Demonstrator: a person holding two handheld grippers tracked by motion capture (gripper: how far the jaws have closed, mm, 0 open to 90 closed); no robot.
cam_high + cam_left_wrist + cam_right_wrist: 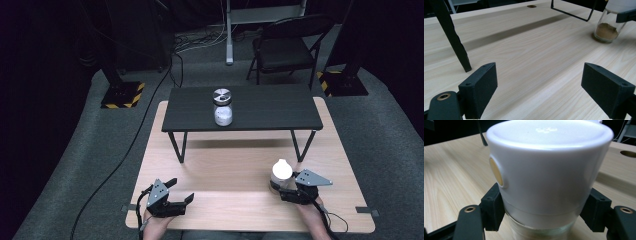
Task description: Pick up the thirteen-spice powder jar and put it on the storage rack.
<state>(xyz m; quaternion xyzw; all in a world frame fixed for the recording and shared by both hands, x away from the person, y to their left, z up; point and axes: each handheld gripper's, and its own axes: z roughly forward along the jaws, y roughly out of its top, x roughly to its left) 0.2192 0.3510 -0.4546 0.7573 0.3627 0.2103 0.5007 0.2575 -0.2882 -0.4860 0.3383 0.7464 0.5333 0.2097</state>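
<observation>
The right gripper (289, 189) grips the upright white-capped spice jar (281, 175) just under its cap, near the small black table's (260, 107) leg, while the left gripper's (176, 191) jaws gape empty.

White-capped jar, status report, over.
Right tongs shut on white-capped jar. Left tongs open, empty. Jar upright on wooden table. Nothing in the way.

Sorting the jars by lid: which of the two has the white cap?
The jar with brown powder on the wooden table, gripped by the right claw. The other jar, on the black shelf, has a metal lid and white contents.
</observation>
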